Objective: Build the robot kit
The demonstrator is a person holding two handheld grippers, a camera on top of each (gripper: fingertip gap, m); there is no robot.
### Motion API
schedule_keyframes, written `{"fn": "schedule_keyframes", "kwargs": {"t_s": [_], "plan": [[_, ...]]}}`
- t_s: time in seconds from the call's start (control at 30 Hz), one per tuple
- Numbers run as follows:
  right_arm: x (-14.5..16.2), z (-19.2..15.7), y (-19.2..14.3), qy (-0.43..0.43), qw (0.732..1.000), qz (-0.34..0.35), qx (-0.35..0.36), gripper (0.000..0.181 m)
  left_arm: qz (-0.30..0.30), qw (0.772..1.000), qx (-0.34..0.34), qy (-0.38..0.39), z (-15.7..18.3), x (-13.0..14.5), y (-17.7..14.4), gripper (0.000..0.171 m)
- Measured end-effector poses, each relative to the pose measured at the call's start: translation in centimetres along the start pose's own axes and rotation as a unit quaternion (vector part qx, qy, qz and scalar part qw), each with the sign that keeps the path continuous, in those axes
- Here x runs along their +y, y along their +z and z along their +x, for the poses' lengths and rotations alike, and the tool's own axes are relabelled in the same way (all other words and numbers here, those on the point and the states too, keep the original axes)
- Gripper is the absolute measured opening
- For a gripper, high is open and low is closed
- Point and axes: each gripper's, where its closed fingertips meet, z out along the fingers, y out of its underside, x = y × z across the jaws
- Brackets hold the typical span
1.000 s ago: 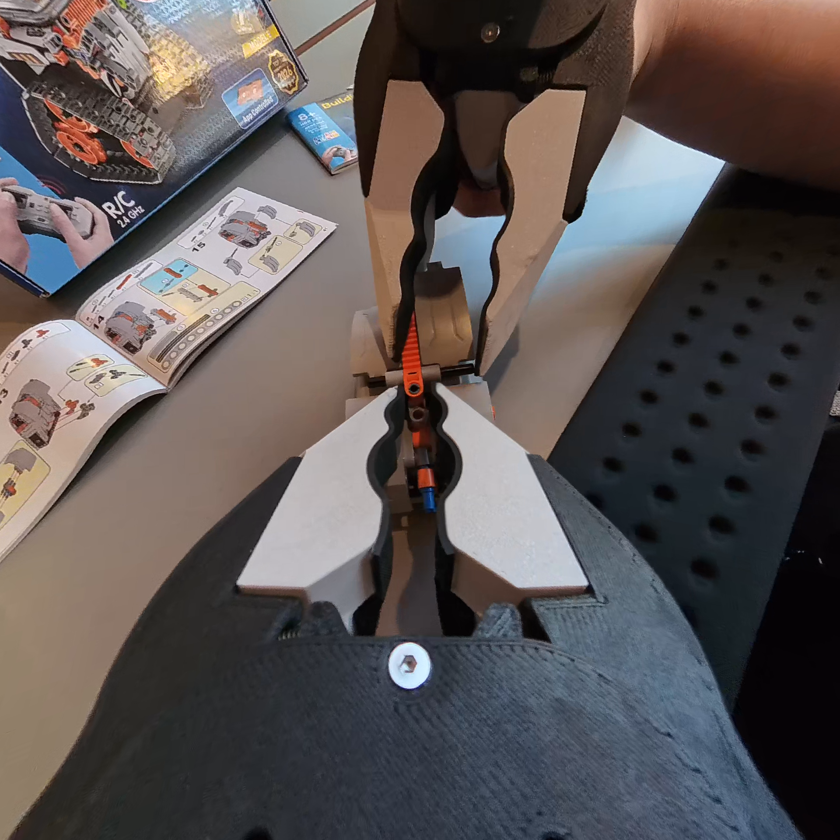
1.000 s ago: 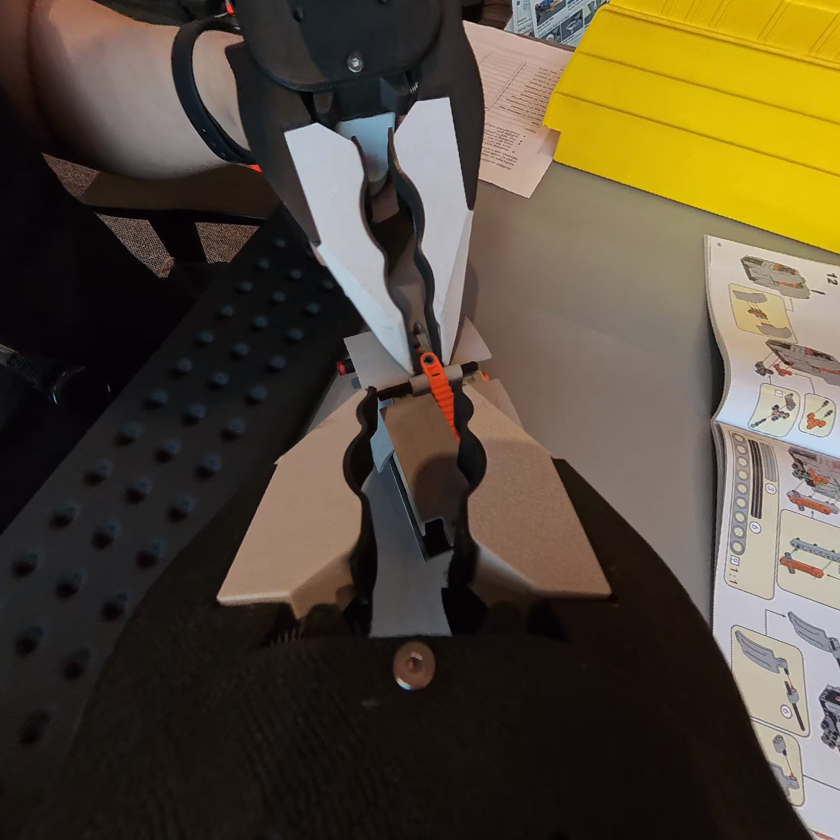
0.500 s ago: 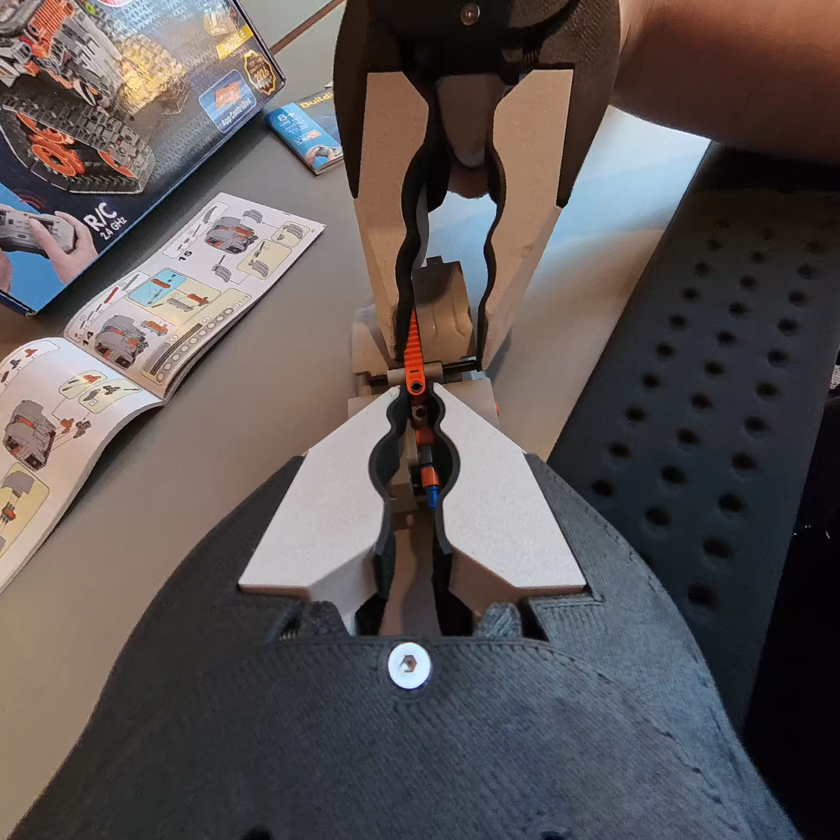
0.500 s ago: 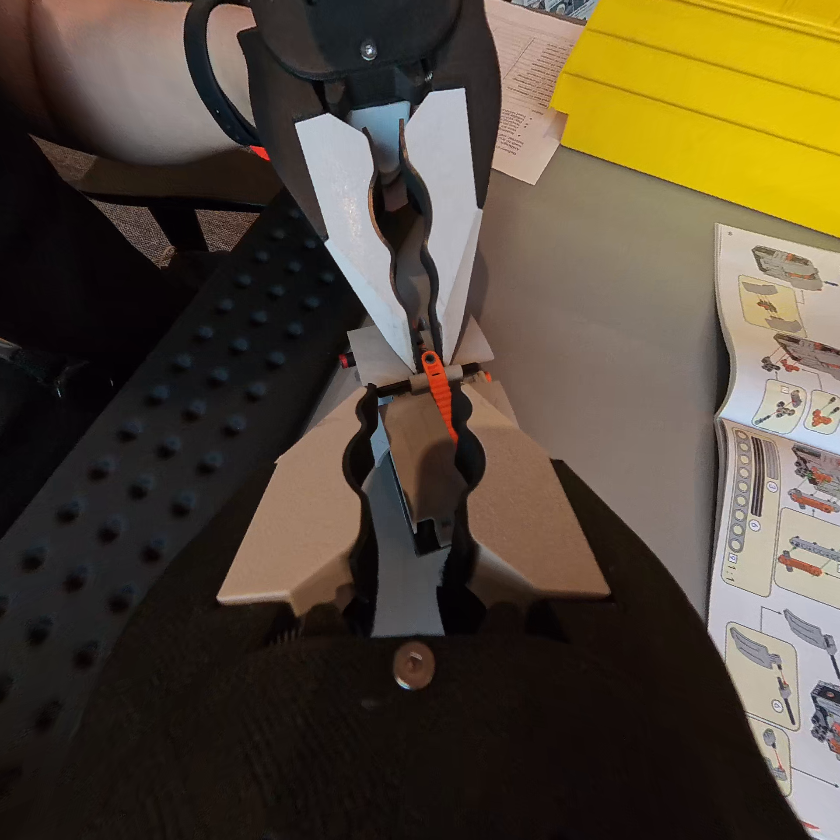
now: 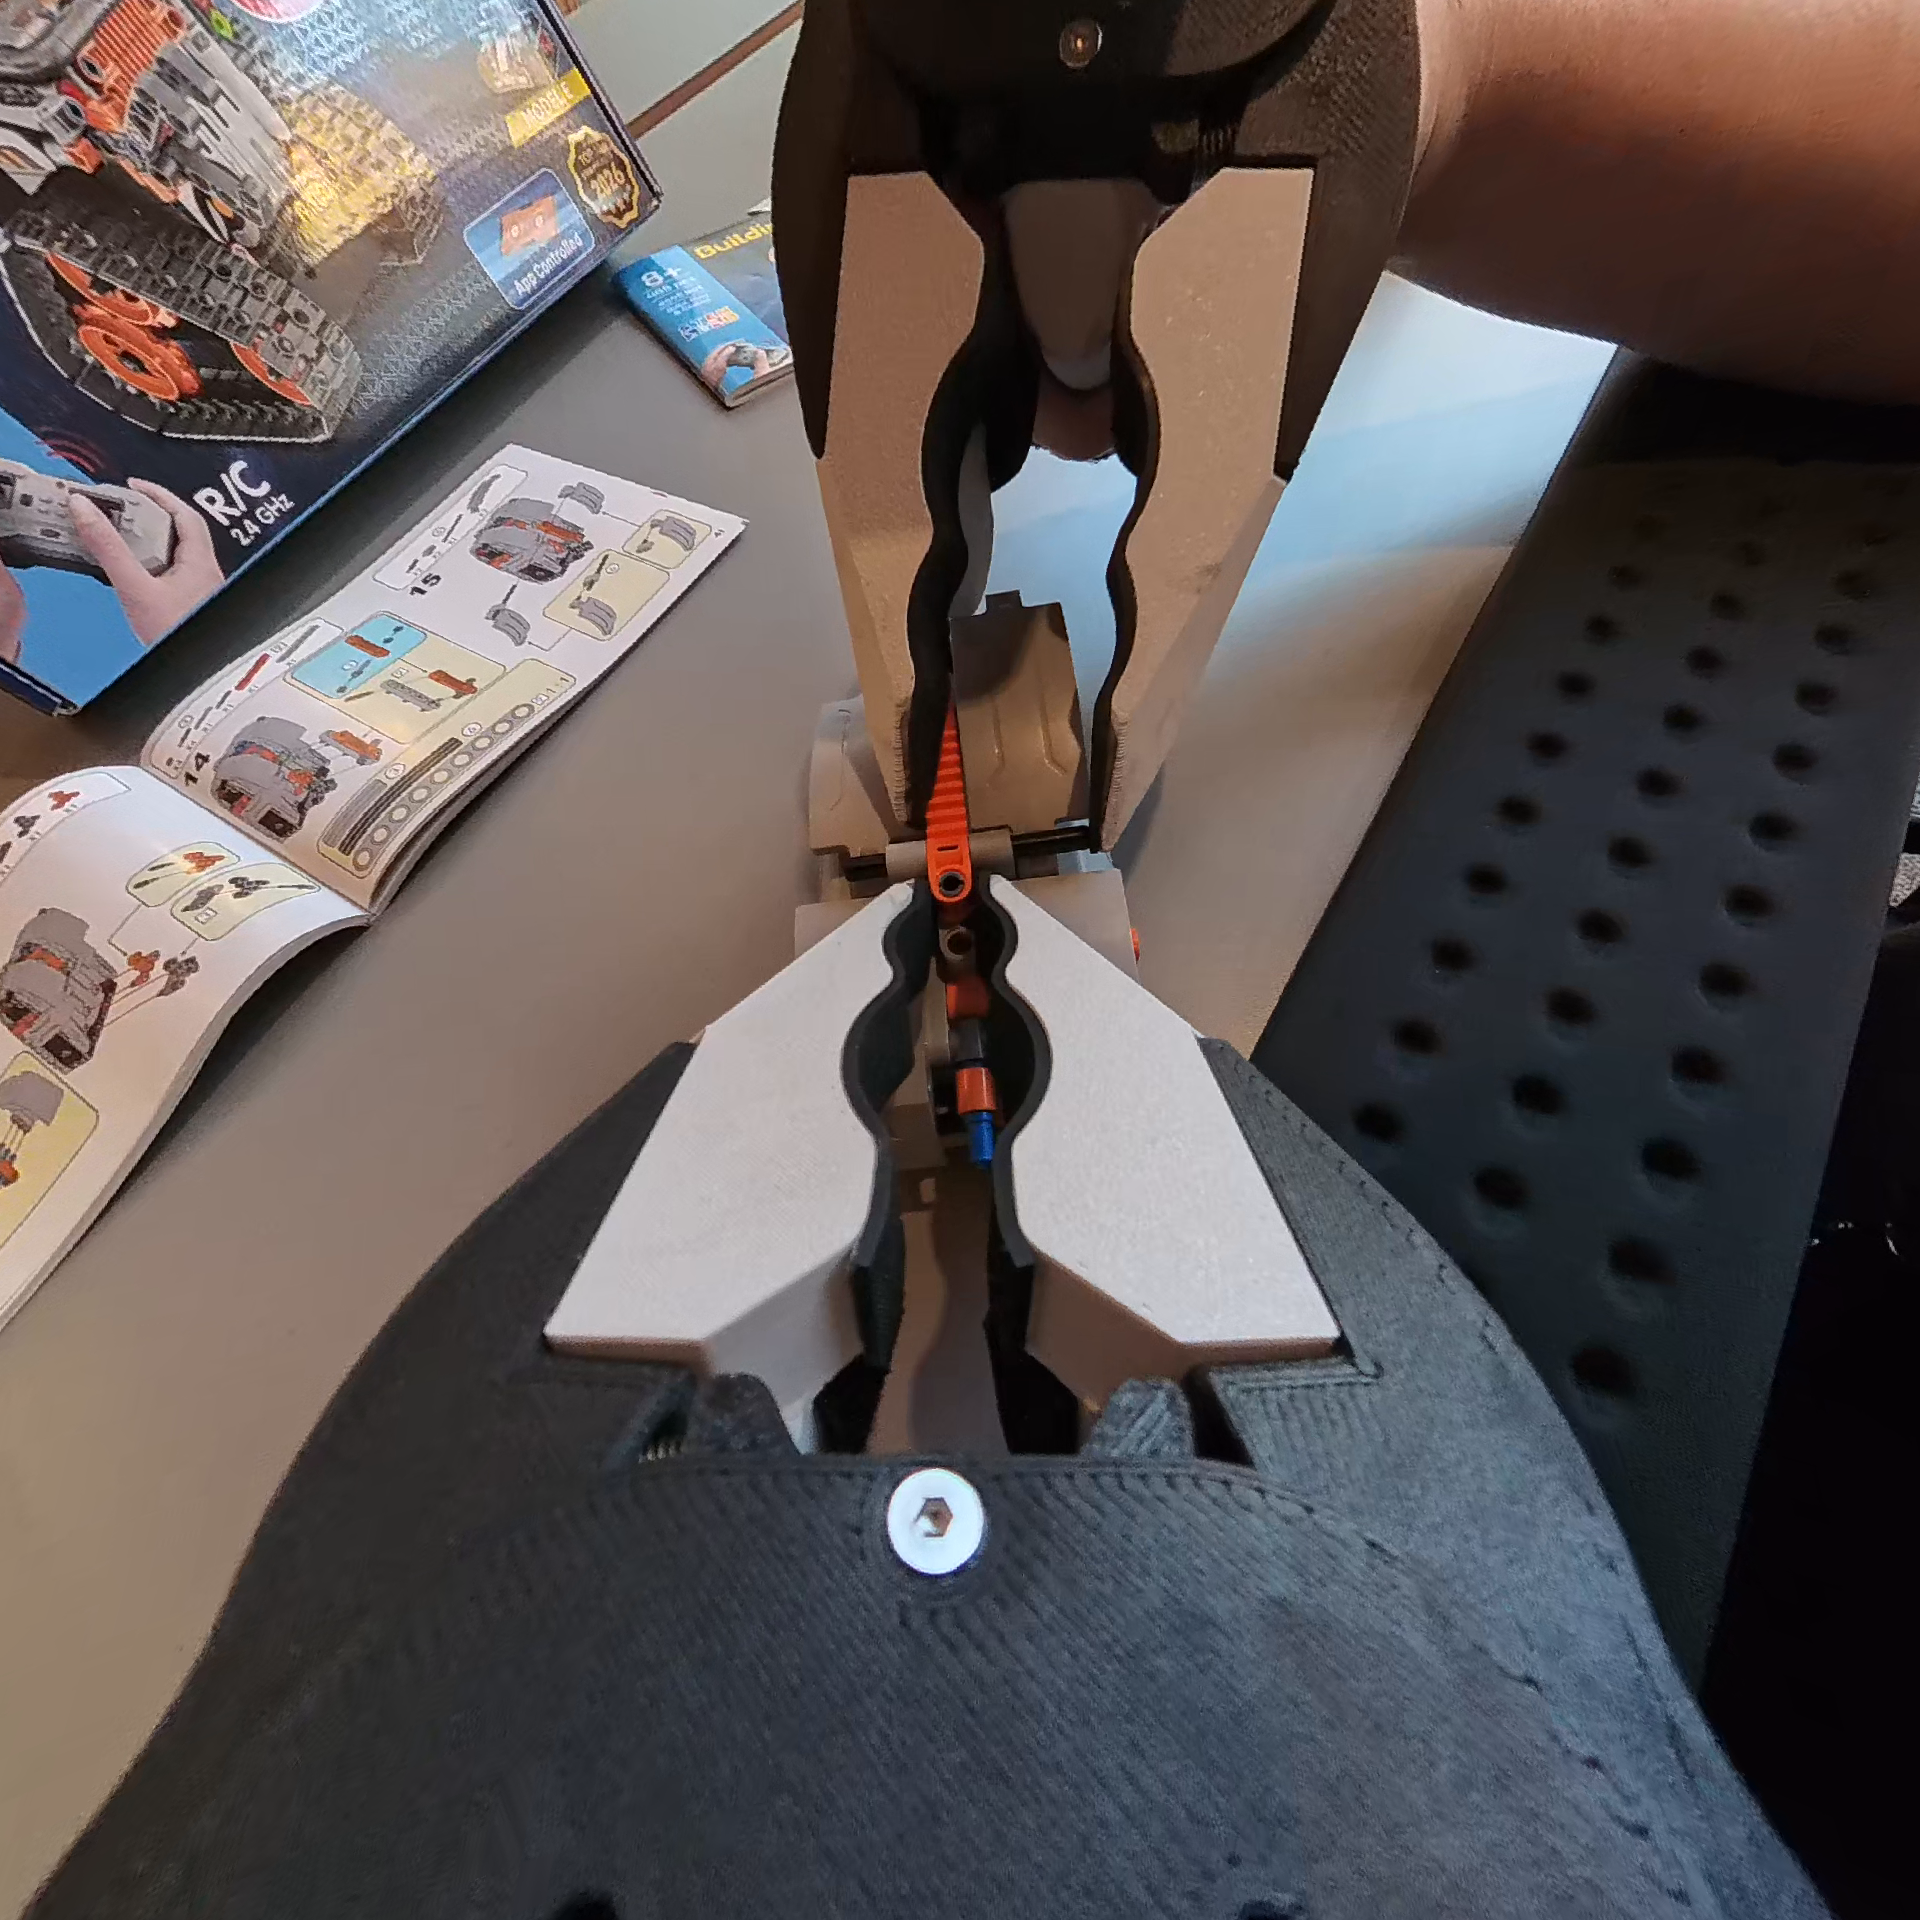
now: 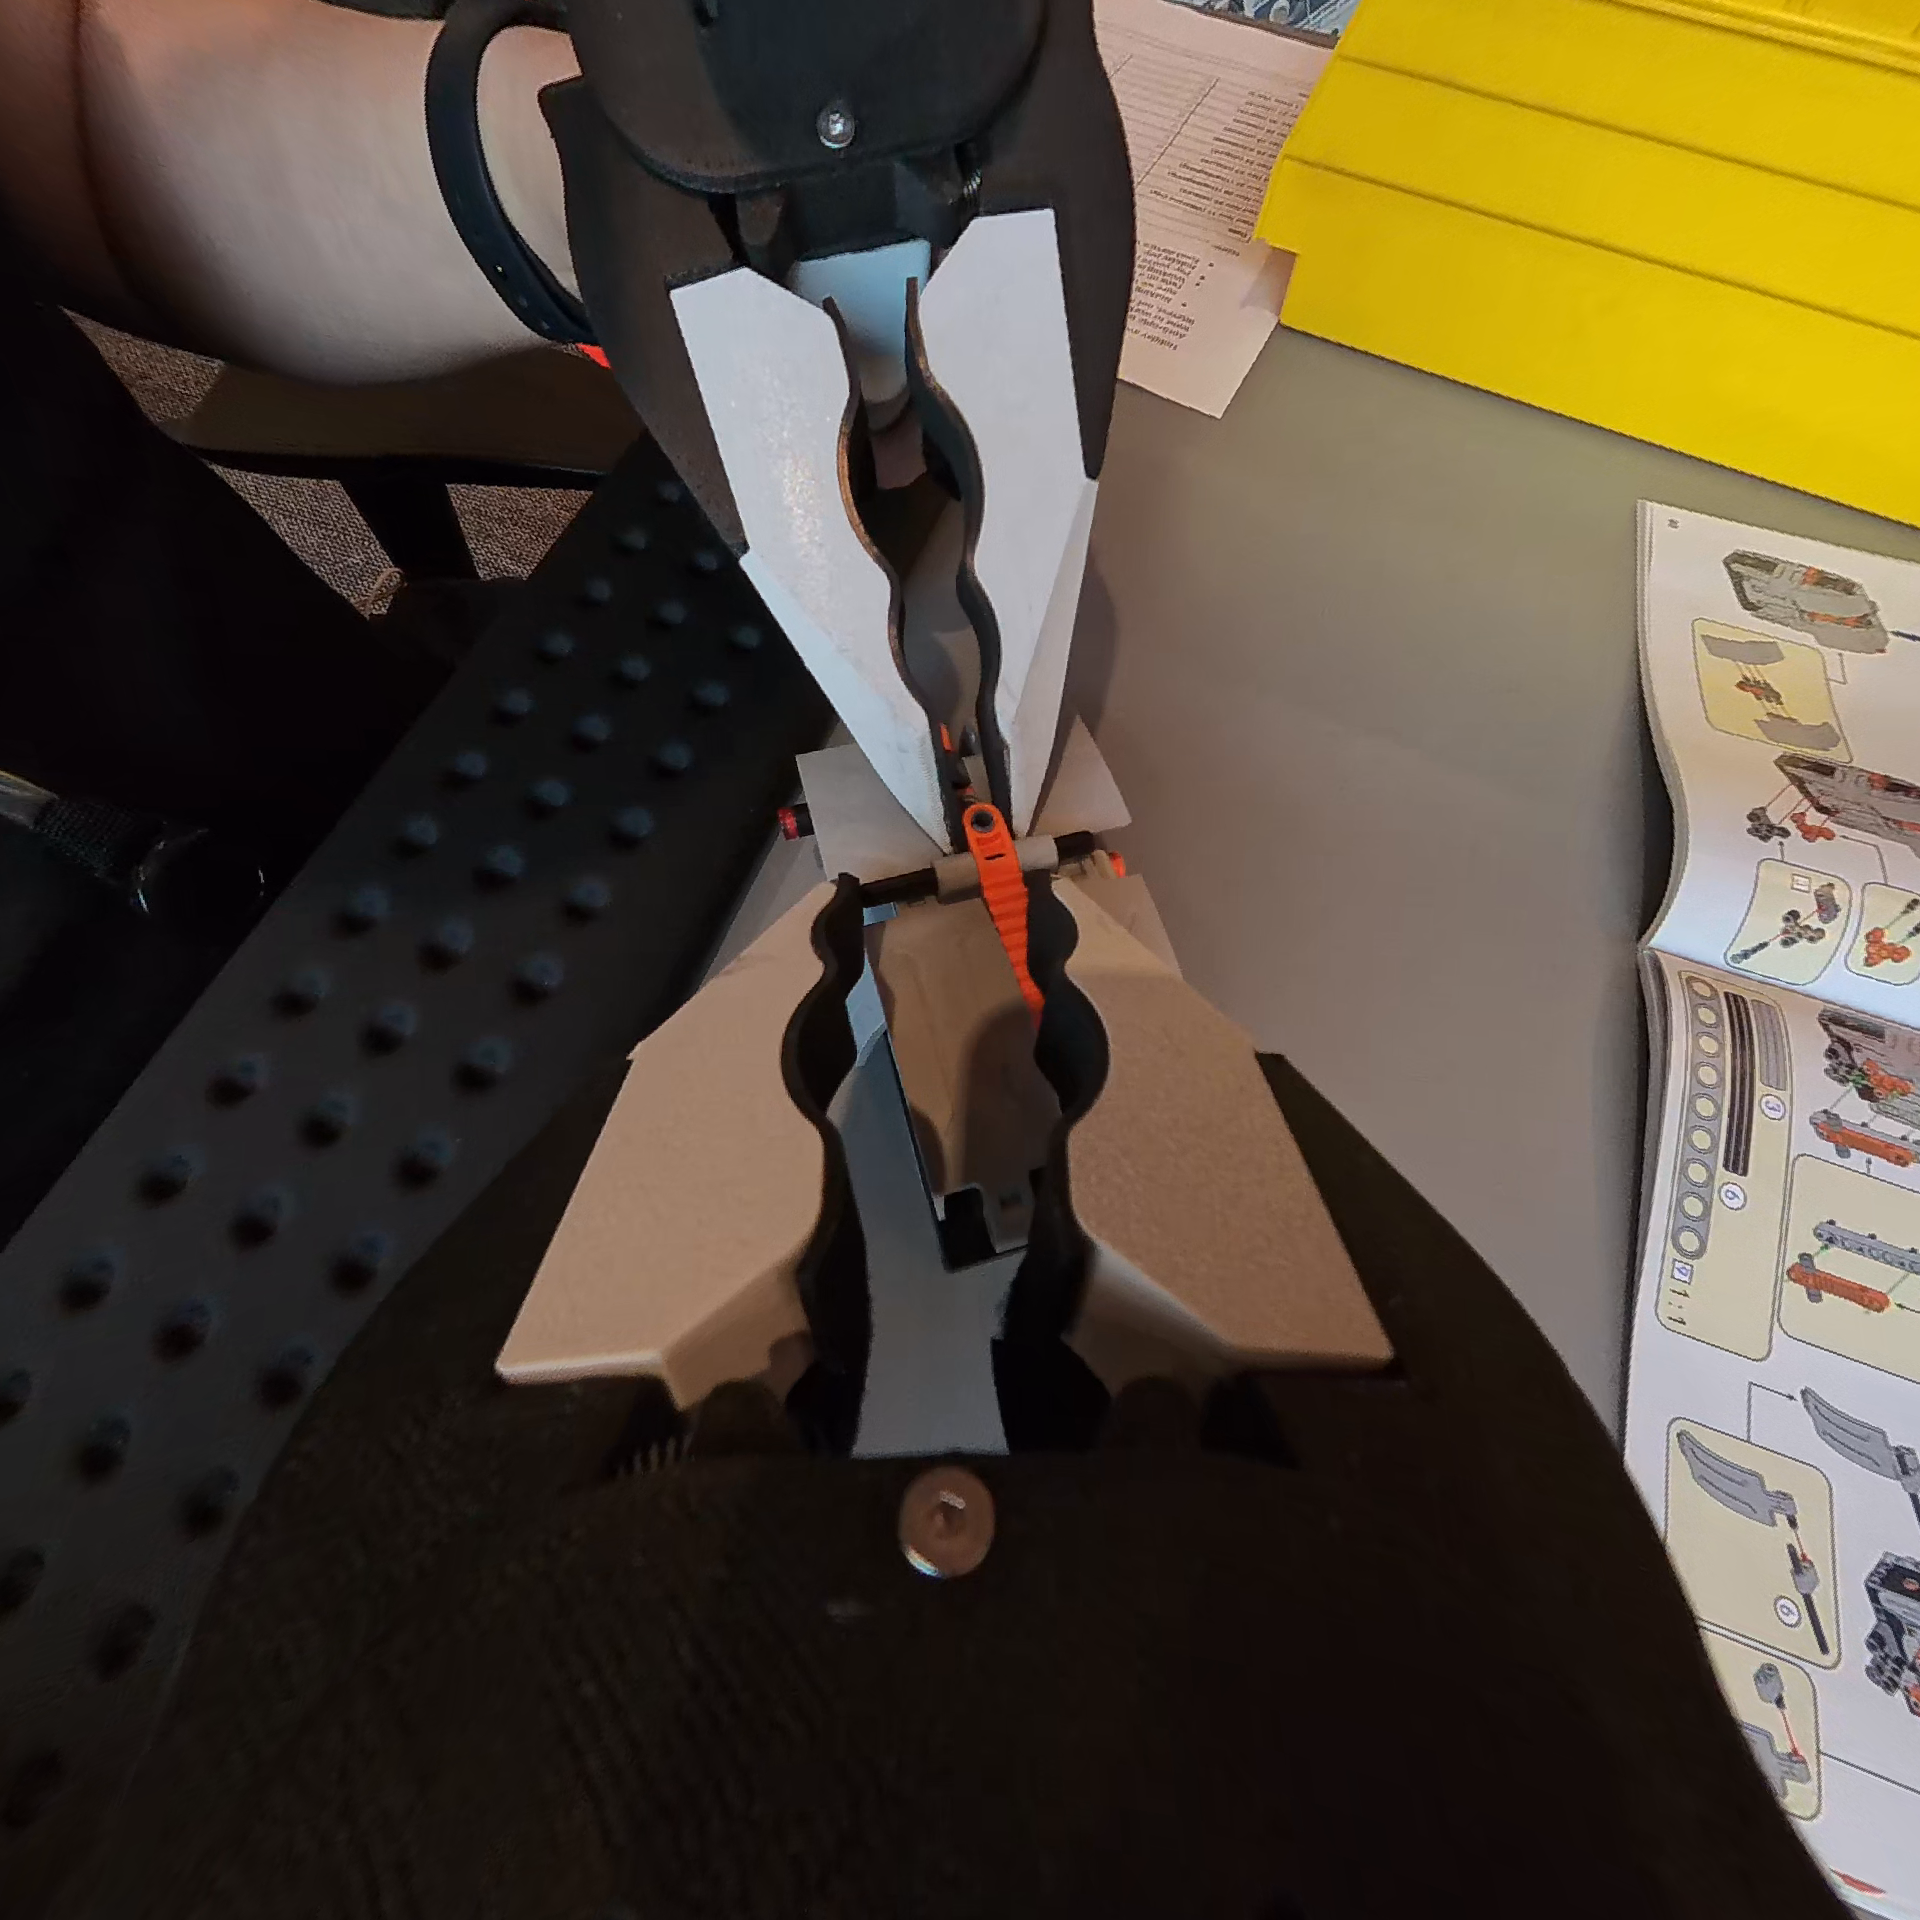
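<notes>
A grey building-brick assembly [image 5: 1023, 686] sits on the grey table [image 5: 468, 1039] between my two grippers, which face each other. An orange toothed piece [image 5: 945, 779] hangs on its black axle [image 5: 1055, 840]. My left gripper [image 5: 953, 891] is shut on the assembly's narrow stack of orange and blue pins [image 5: 977, 1091]. It also shows at the top of the right wrist view [image 6: 977, 821]. My right gripper [image 6: 945, 904] closes around the grey curved panel [image 6: 966, 1049]; the orange toothed piece [image 6: 1003, 904] lies against one of its fingers. The right gripper also shows in the left wrist view [image 5: 1008, 816].
A toy kit box [image 5: 260, 260], an open instruction booklet [image 5: 343, 748] and a small blue leaflet [image 5: 717, 312] lie to the left. A black studded mat [image 5: 1610, 883] lies on the right. Yellow bins [image 6: 1610, 208] and a printed sheet [image 6: 1195, 239] lie behind. A person's arms [image 5: 1662, 187] hold the grippers. My left and right fingertips are right by each other.
Almost nothing. Both grippers stay on the assembly, and the views have shifted only slightly.
</notes>
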Motion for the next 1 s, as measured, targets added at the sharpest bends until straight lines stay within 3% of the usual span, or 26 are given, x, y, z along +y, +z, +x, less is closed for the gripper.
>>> {"fn": "schedule_keyframes", "kwargs": {"t_s": [1.0], "plan": [[-0.1,-0.06,-0.03,-0.031,0.999,0.004,0.02,0.031,0.003,1.0,0.005,0.009,-0.02,-0.02,0.06,0.005]]}}
